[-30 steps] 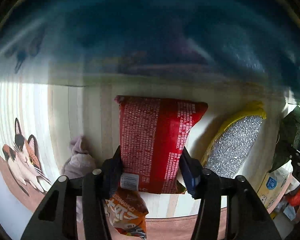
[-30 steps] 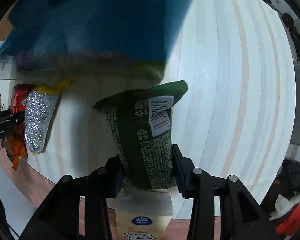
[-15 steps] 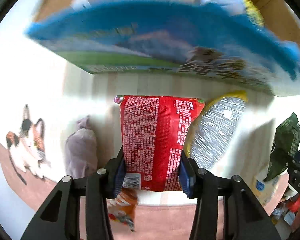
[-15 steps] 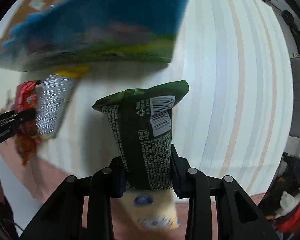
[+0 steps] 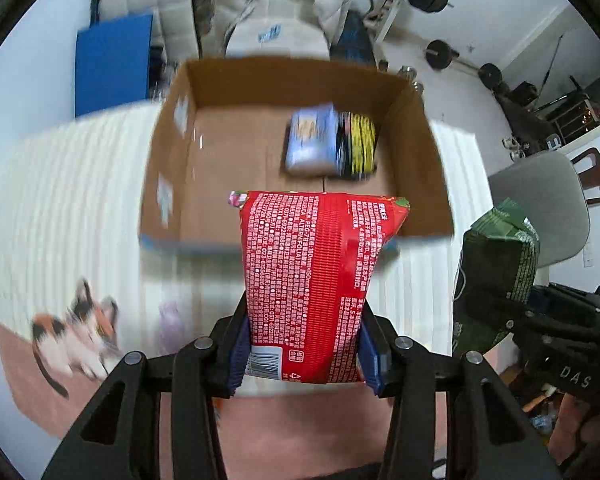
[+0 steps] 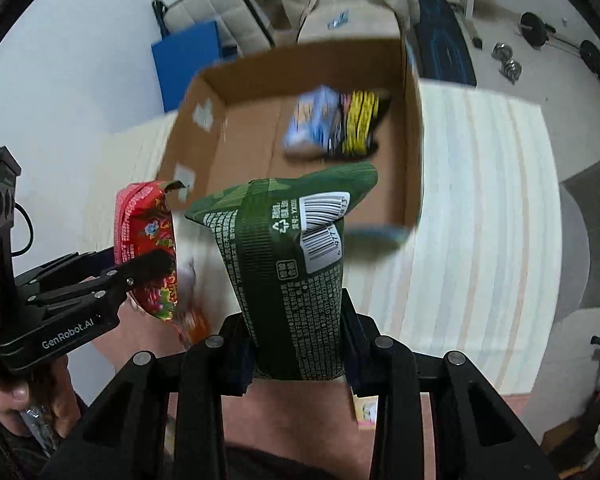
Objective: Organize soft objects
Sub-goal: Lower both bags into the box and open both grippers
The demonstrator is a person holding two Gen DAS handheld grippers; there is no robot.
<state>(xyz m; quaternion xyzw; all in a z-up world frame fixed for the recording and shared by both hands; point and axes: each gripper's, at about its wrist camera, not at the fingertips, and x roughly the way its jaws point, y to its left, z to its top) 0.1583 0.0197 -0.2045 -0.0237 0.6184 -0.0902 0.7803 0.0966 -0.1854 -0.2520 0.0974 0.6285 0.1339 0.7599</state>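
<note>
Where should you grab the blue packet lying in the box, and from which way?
Probably from above, through the open top of the cardboard box. The blue packet lies flat on the box floor with a black-and-yellow packet pressed against one long side. So pinch it across its short ends, which look free. It is blurred, so its exact edges are hard to tell.

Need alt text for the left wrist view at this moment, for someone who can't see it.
The left tool grips a red snack packet upright in front of an open cardboard box on a striped white tabletop. Two packets, one pale blue and one black and yellow, lie inside the box. At right, the right tool holds a green packet.
</note>
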